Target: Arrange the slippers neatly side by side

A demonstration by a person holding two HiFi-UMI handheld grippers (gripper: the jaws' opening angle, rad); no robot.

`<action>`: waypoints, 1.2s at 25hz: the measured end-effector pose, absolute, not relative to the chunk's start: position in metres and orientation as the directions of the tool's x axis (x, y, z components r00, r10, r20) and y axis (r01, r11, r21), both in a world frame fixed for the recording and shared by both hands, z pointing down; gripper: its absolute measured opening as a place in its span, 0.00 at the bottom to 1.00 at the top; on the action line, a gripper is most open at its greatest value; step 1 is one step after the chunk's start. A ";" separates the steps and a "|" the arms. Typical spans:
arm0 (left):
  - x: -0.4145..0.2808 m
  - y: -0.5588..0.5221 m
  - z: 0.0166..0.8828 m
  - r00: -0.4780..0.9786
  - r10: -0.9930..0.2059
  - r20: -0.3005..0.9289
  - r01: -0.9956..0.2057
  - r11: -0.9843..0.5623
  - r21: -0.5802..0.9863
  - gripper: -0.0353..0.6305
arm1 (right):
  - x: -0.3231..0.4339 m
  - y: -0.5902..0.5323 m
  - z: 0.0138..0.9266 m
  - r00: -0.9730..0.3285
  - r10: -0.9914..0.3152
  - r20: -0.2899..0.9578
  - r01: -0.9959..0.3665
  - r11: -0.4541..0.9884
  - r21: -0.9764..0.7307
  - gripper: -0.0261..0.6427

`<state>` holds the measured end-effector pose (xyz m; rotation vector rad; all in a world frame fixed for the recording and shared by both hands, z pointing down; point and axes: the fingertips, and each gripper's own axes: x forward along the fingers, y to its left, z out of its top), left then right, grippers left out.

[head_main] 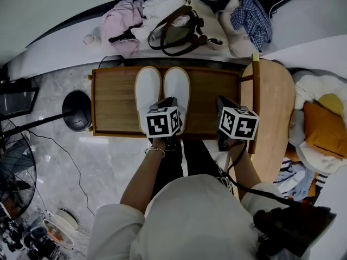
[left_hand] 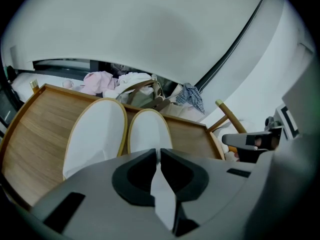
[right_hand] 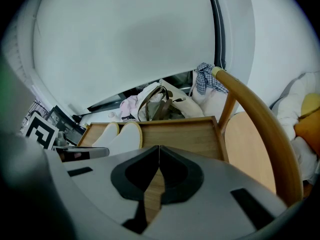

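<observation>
On the tabletop (head_main: 114, 102), left slipper (head_main: 147, 93) and right slipper (head_main: 177, 88) are lying touching, toes toward 12 o'clock, so the pair is likely aligned. Left gripper (left_hand: 159, 151) is hovering over the right heel, fingers narrow and empty; right gripper (right_hand: 159, 149) is idling at 3 o'clock, fingers together.

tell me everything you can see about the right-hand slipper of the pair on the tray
The right-hand slipper is white, of soft-looking fabric, with a closed rounded toe and a thin tan edging round the sole. It lies flat, sole down, on the wooden tray, toe pointing away from the person. It is parallel to its twin, and their inner edges seem to touch. Its heel end is hidden under the left gripper, whose jaws are shut above it; whether they touch it cannot be told.
</observation>
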<state>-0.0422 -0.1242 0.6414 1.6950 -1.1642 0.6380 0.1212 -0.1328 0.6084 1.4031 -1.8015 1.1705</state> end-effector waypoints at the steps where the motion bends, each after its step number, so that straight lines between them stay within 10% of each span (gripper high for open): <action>1: -0.042 -0.124 0.641 0.412 -0.412 0.812 -0.906 -0.096 0.411 0.11 | 0.121 -0.132 0.608 -0.290 -0.458 0.840 -0.954 0.068 -0.292 0.09; 30: -0.133 -0.132 0.516 0.273 -0.707 0.652 -0.928 -0.014 0.373 0.18 | 0.092 -0.164 0.510 -0.359 -0.616 0.701 -0.932 0.203 -0.299 0.09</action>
